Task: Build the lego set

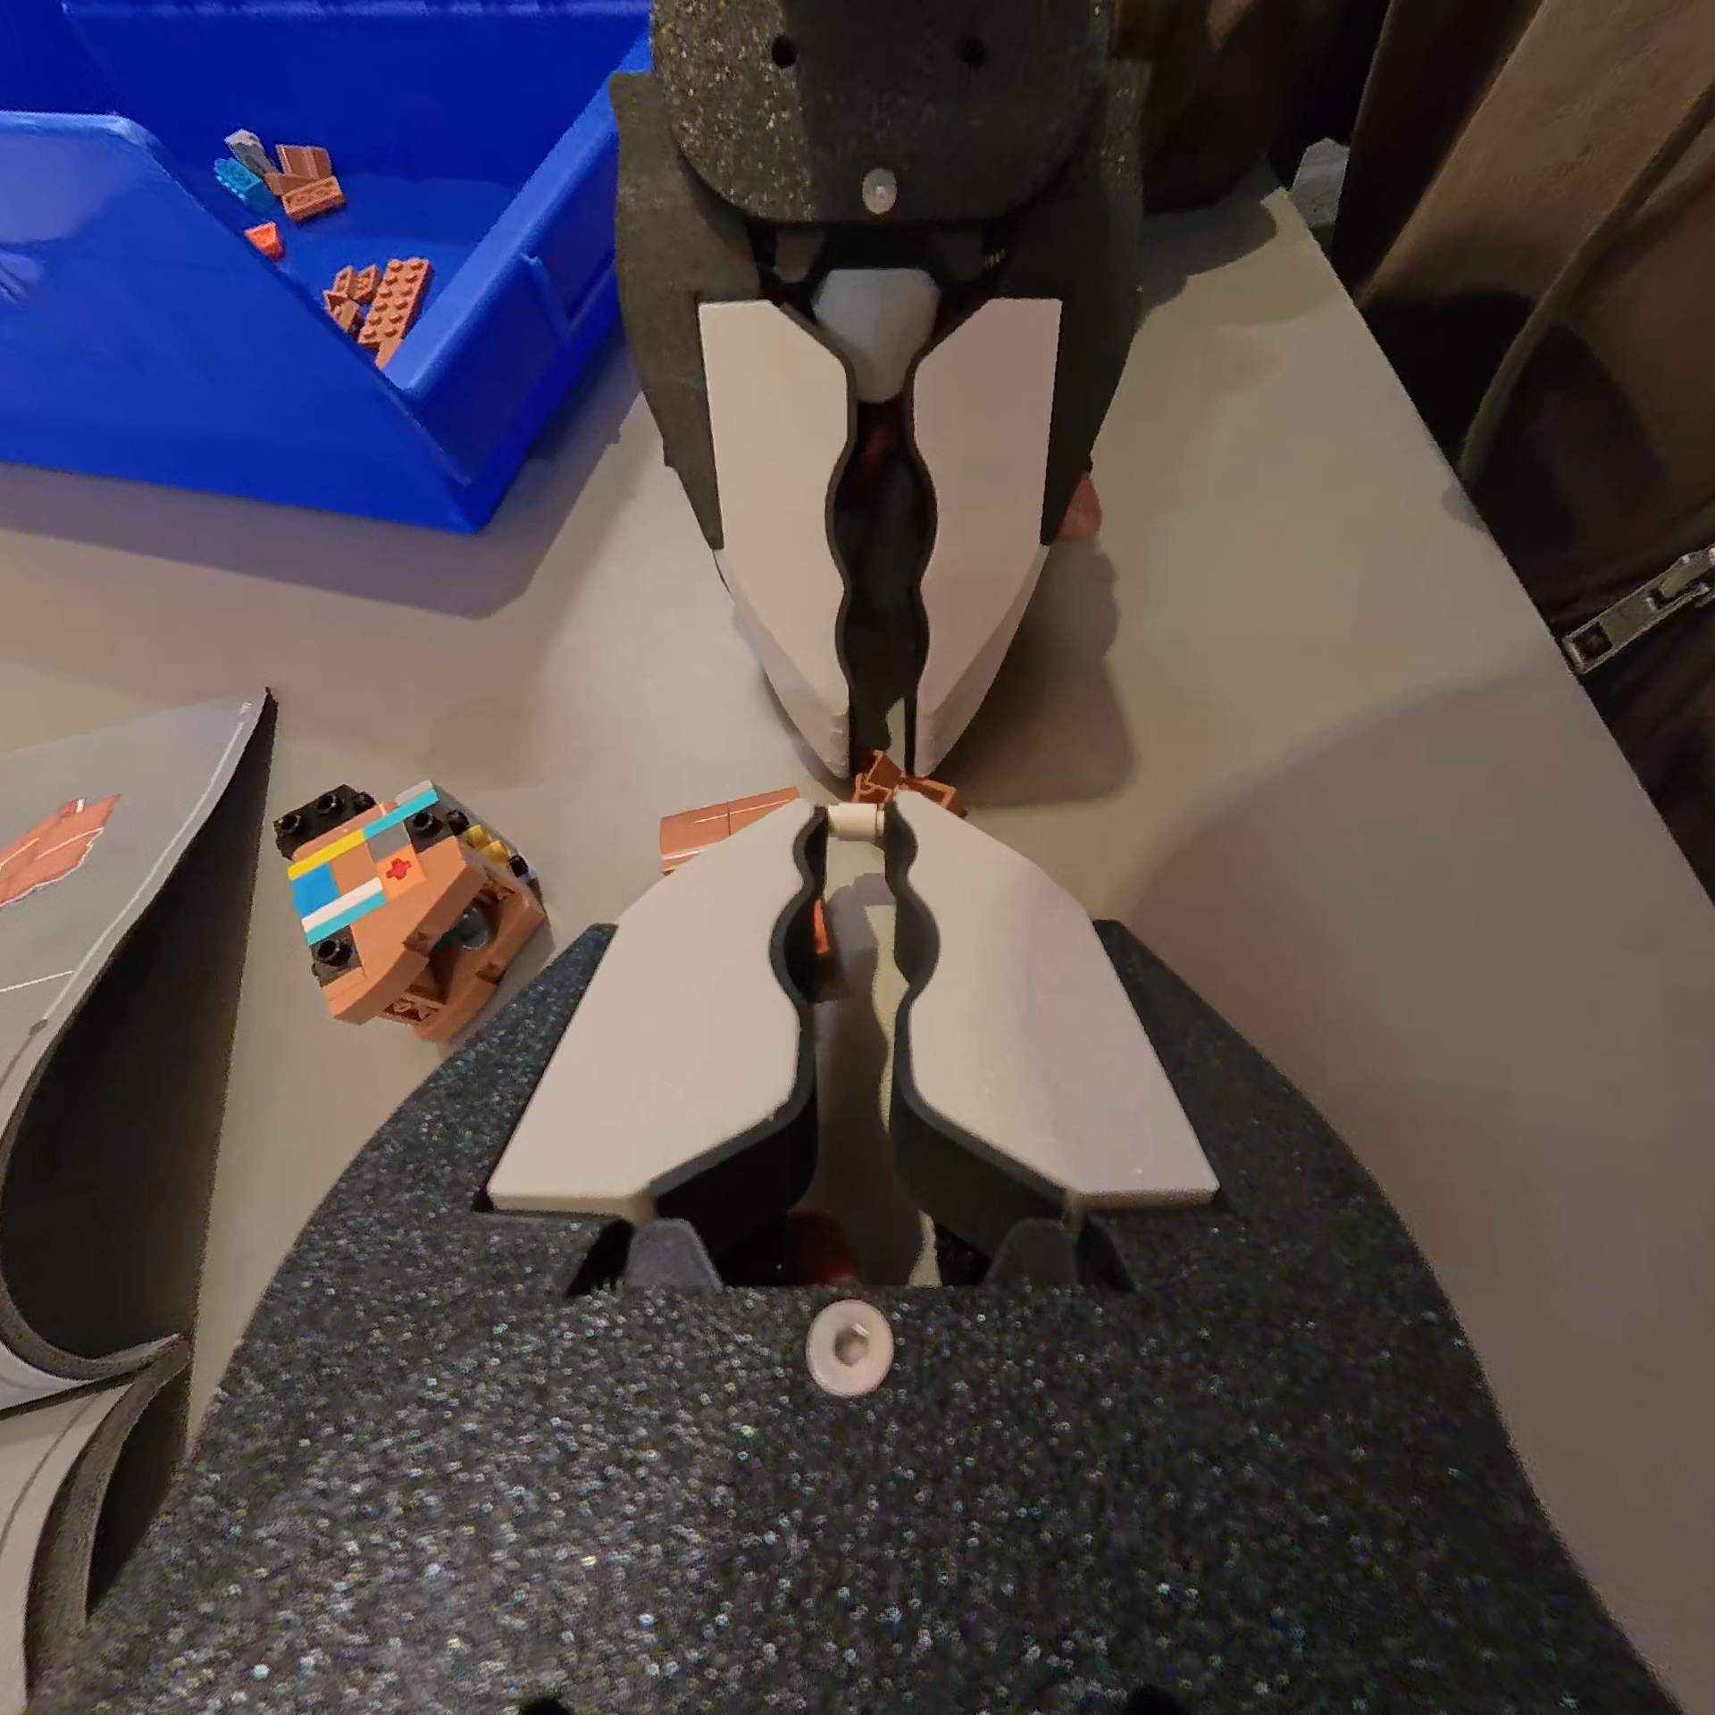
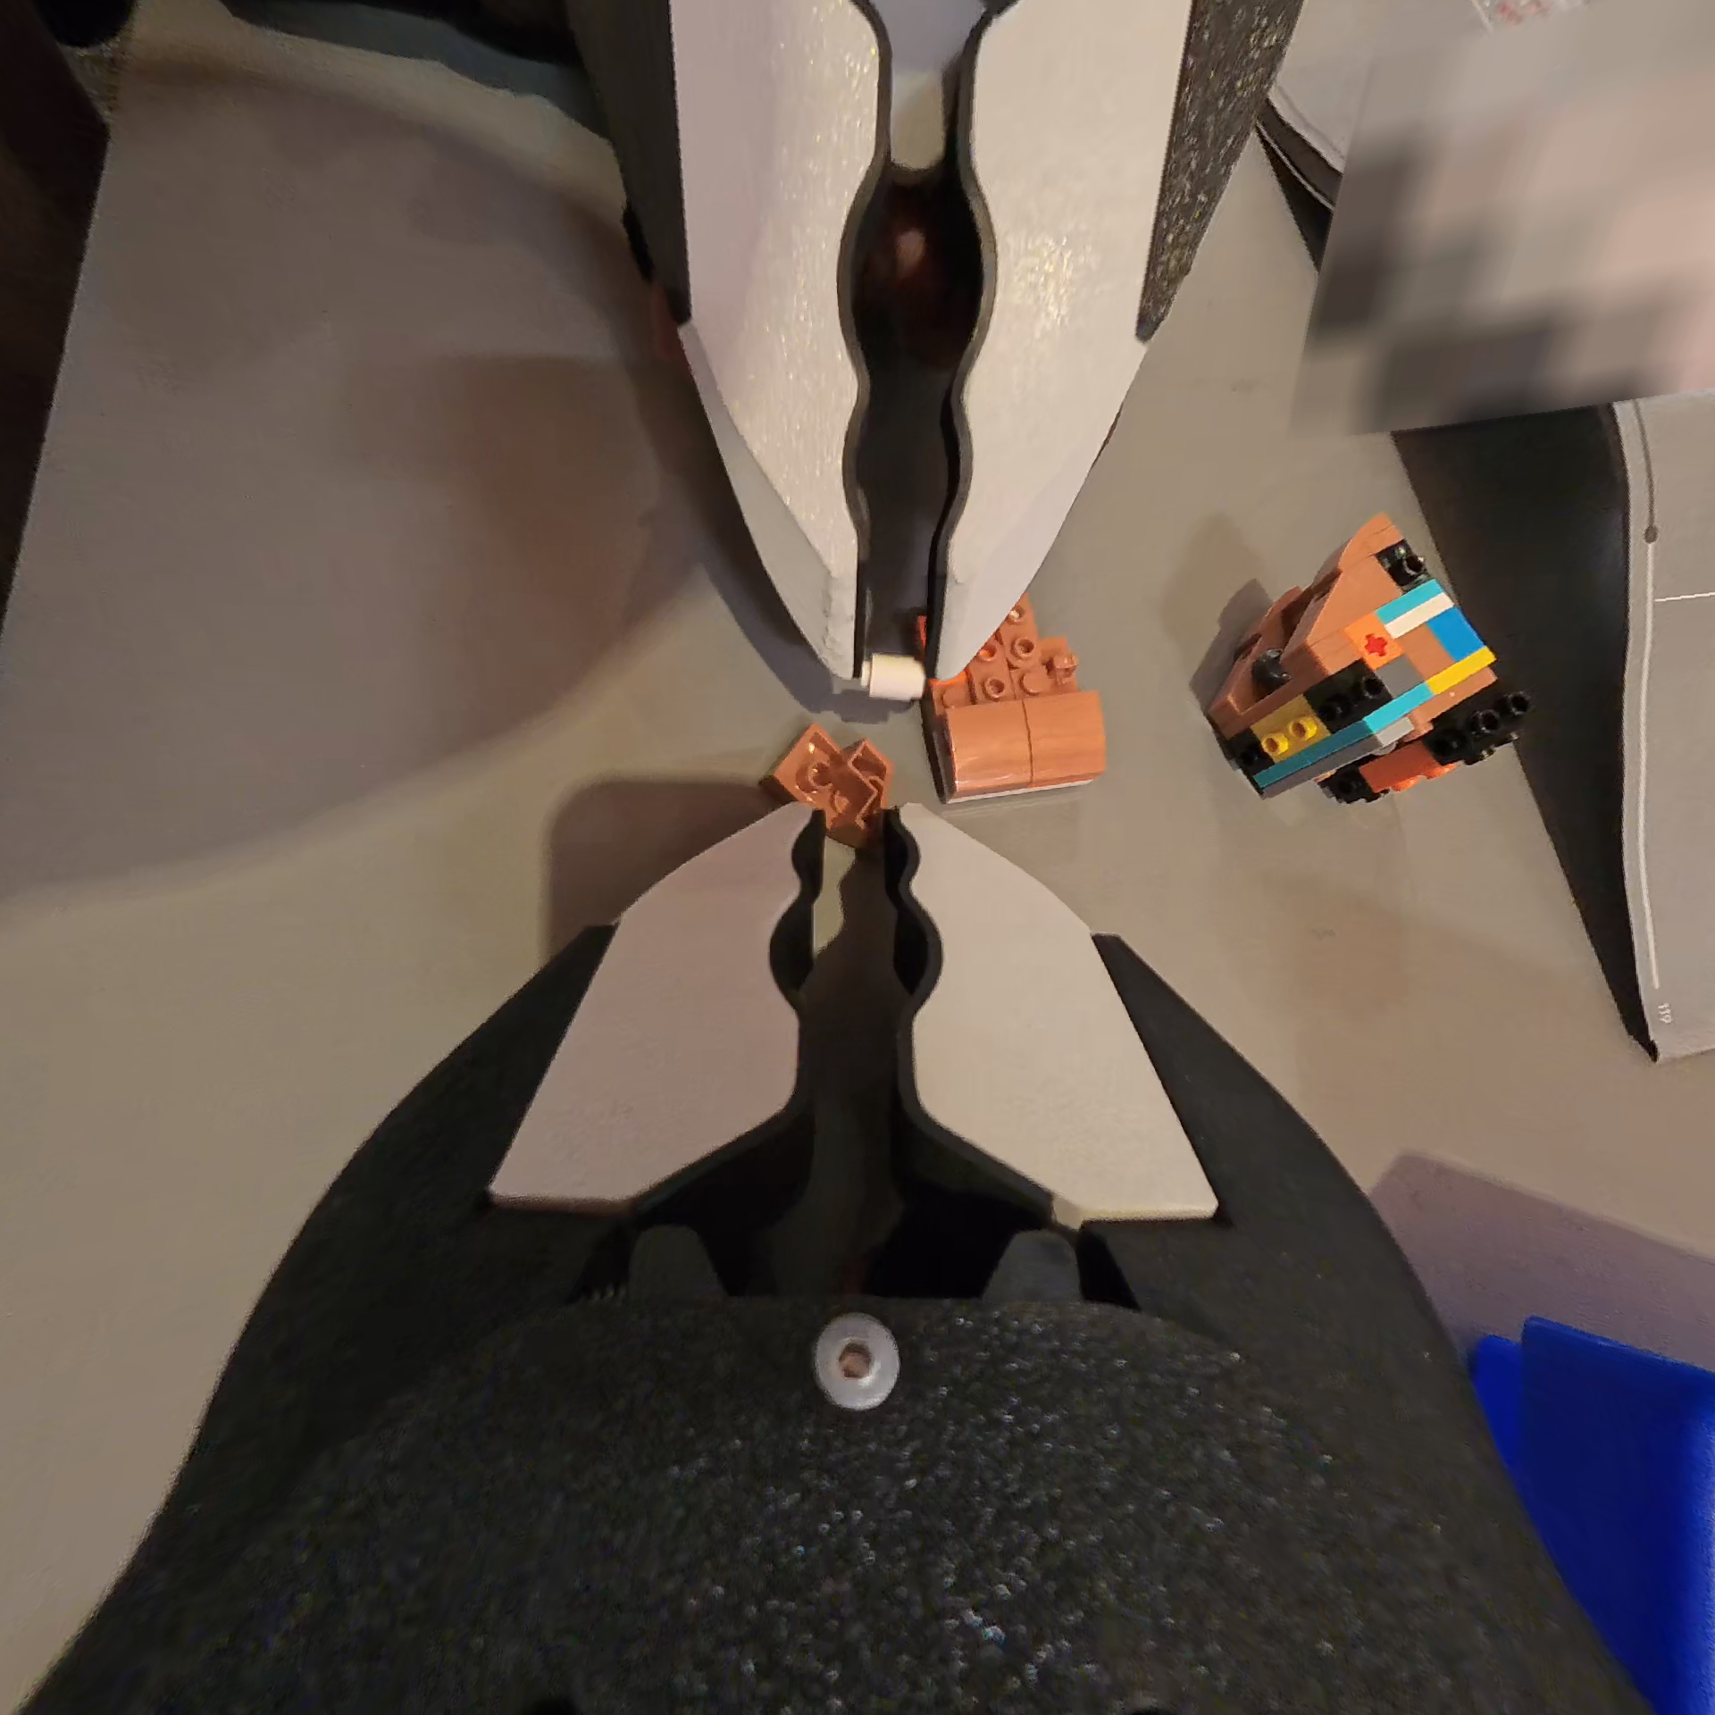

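1 grey tabletop (image 1: 1206,835). 1 blue bin (image 1: 520,306), upper left of left wrist view, w/ approx 8 loose bricks, hard to count. 1 booklet (image 1: 121,928) at left edge, cut off. 2 grippers, tips facing mid-frame: left gripper (image 1: 856,822) clamps 1 small white peg (image 1: 854,822); right gripper (image 2: 854,826) pinches 1 brown bracket piece (image 2: 831,780), partly hidden. 1 multicolour model (image 1: 399,909) centre-left. 1 brown sub-build (image 2: 1016,724), partly behind the left gripper's tips.

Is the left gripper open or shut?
Shut on the small white piece: the left gripper pinches it between its fingertips, as the right wrist view also shows.
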Available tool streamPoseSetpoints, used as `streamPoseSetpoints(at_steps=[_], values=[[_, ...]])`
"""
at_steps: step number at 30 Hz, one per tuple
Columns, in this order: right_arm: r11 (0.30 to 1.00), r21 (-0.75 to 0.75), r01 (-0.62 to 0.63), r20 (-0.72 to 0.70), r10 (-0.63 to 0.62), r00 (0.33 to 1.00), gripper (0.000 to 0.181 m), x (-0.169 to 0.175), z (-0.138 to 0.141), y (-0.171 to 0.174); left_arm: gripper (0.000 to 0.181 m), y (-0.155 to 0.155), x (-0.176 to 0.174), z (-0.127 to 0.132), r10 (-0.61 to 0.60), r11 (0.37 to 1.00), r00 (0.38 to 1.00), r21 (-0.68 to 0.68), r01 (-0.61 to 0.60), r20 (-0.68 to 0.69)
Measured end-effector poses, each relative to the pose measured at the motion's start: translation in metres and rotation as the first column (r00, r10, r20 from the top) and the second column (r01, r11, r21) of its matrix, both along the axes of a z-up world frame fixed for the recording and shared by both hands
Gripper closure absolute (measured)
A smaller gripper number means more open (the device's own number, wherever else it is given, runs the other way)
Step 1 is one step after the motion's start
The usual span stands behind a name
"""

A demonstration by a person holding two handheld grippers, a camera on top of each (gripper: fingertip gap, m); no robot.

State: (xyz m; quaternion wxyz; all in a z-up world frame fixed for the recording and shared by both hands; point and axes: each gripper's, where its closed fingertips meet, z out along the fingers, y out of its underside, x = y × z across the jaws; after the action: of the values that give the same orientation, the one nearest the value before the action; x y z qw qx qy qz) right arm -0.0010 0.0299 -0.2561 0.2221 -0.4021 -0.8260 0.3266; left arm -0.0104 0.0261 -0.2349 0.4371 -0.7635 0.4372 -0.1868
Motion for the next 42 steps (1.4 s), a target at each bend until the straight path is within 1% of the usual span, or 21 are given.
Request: streamPoseSetpoints(at_steps=[9,13,19,23,25,28,34,42], values=[[1.000,0.000,0.001,-0.003,-0.001,1.000,0.171,0.000,0.000,0.000,0.170,-0.001,0.004,-0.006,-0.025,0.999,0.997,0.046,0.029,-0.077],[1.000,-0.030,0.006,0.006,-0.005,1.000,0.167,0.000,0.002,0.001,0.170,-0.002,0.009,-0.006,-0.042,0.996,0.995,0.076,0.049,-0.091],[0.979,-0.200,0.028,0.035,-0.021,0.999,0.164,0.000,0.013,0.002,0.170,-0.001,0.012,0.001,-0.051,0.989,0.994,0.137,0.063,-0.093],[0.936,-0.349,0.034,0.061,-0.013,0.998,0.163,0.001,0.023,-0.003,0.170,-0.002,0.015,0.007,-0.061,0.983,0.995,0.170,0.075,-0.083],[0.920,-0.389,0.042,0.069,-0.017,0.997,0.163,0.000,0.026,-0.003,0.170,-0.001,0.014,0.007,-0.057,0.982,0.995,0.174,0.070,-0.083],[0.916,-0.396,0.058,0.071,-0.032,0.997,0.163,-0.001,0.026,0.000,0.170,0.000,0.012,0.008,-0.042,0.983,0.996,0.176,0.055,-0.076],[0.933,-0.355,0.053,0.063,-0.033,0.997,0.161,-0.001,0.024,0.000,0.170,0.001,0.008,0.009,-0.022,0.983,0.997,0.179,0.036,-0.080],[0.919,-0.389,0.055,0.060,-0.035,0.998,0.160,-0.002,0.027,0.000,0.170,0.000,0.010,0.010,-0.028,0.983,0.997,0.179,0.039,-0.066]])
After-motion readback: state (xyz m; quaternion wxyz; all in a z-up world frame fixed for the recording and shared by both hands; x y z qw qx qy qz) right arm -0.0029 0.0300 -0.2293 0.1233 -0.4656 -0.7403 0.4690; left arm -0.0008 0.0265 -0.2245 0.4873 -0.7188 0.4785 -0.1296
